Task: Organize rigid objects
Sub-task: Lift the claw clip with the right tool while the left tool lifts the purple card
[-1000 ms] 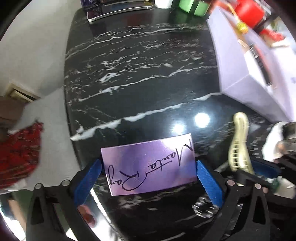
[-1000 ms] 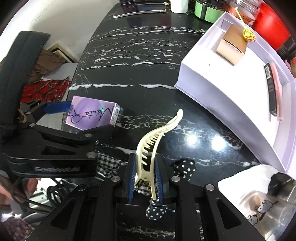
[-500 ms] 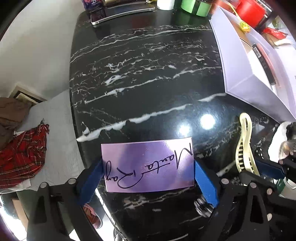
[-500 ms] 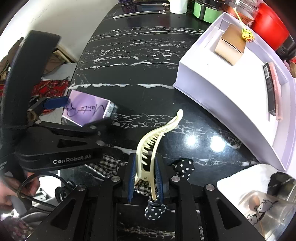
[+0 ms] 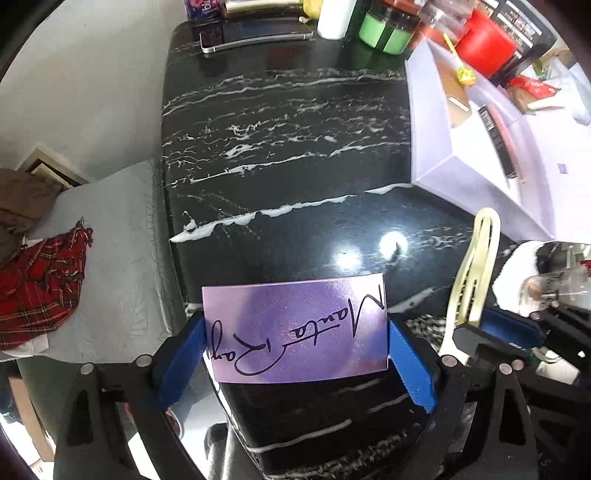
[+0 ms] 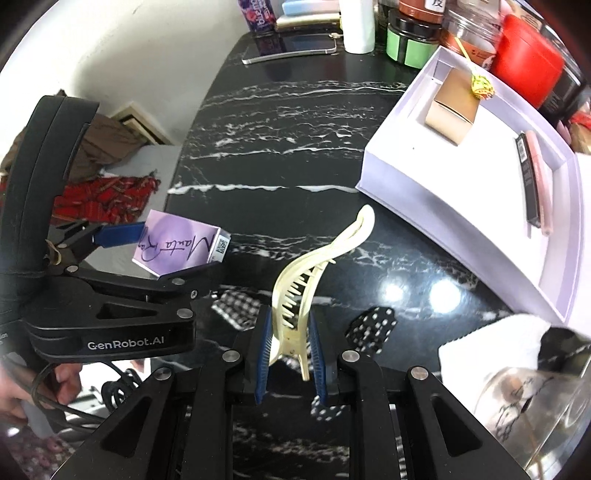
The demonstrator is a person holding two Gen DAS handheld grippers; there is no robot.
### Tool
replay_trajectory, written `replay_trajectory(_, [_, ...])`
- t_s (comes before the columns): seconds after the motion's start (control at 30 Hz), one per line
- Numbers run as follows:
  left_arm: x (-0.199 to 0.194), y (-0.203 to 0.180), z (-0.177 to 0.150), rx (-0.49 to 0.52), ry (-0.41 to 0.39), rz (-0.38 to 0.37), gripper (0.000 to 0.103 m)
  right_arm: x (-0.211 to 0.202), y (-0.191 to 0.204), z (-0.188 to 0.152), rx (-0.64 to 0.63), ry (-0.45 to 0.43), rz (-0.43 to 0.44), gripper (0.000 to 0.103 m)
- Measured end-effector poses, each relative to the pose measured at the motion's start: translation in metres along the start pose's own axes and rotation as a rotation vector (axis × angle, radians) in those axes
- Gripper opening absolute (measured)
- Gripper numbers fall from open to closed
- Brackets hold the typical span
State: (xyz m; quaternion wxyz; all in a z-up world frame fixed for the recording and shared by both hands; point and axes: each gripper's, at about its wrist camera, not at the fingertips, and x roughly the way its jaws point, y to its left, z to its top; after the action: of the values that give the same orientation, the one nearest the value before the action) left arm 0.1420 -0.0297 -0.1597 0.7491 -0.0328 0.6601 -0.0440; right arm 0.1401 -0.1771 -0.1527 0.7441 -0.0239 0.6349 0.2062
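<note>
Pinching a purple box [image 5: 295, 328] by its two short ends, the left gripper [image 5: 295, 354] sits at the bottom centre of the left wrist view, its blue pads [image 5: 408, 363] pressed against the box, whose lid carries dark handwritten script. In the right wrist view the same box [image 6: 177, 247] shows at middle left, held clear above the black marble table [image 6: 280, 140], with a small code label on its end face. The right gripper [image 6: 290, 354] occupies the bottom centre of its own view, its blue pads [image 6: 263, 354] squeezed against the hinge end of a cream hair clip [image 6: 310, 273], which rises from them and curves toward the upper right of the frame with its teeth showing. The clip [image 5: 474, 273] also appears at the right edge of the left wrist view, just beside the purple box. Beneath the clip, on the table, lie a black-and-white checked cloth piece [image 6: 236, 306] and a black piece with white dots [image 6: 375, 325]. Further out, at the right of the frame, a white open tray [image 6: 424, 199] rests on the table; inside it lie a tan cardboard box [image 6: 452, 107], a yellow-headed stick [image 6: 480, 86] and a dark slim bar beside a pink one [image 6: 537, 184]. Along the top edge stand a white bottle [image 6: 356, 26], a green-labelled jar [image 6: 412, 42] and a red container [image 6: 528, 66], with a flat phone-like slab [image 6: 291, 46] to their left. At the lower right corner sits a clear lidded jar [image 6: 524, 398] on white cloth.
</note>
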Motion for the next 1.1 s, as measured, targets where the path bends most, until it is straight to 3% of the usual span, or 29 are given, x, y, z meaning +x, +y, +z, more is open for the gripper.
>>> replay_trajectory(0.33, [-0.043,-0.022,-0.015,0.091,-0.057,0.007,0.094,-0.025,0.011,-0.023,0.036,-0.048,0.016,0.017])
replay_trajectory(0.63, [-0.042,-0.024,-0.029,0.105,-0.056,-0.005,0.094,-0.027,0.01,-0.046,0.083,-0.068,0.011,0.012])
replay_trajectory(0.7, [-0.04,-0.023,-0.032,0.11,-0.061,0.002,0.094,-0.024,0.005,-0.052,0.112,-0.062,0.018,0.013])
replay_trajectory(0.77, [-0.039,-0.02,-0.034,0.105,-0.061,0.001,0.094,-0.018,0.002,-0.057,0.141,-0.051,0.024,0.03])
replay_trajectory(0.8, [-0.038,-0.018,-0.035,0.097,-0.06,-0.002,0.094,-0.015,0.0,-0.059,0.153,-0.046,0.031,0.033])
replay_trajectory(0.9, [-0.036,-0.013,-0.038,0.081,-0.059,0.004,0.094,-0.007,-0.001,-0.062,0.178,-0.043,0.07,0.034])
replay_trajectory(1.1, [-0.034,-0.002,-0.041,0.056,-0.06,0.026,0.094,0.01,0.003,-0.053,0.189,-0.057,0.054,0.034])
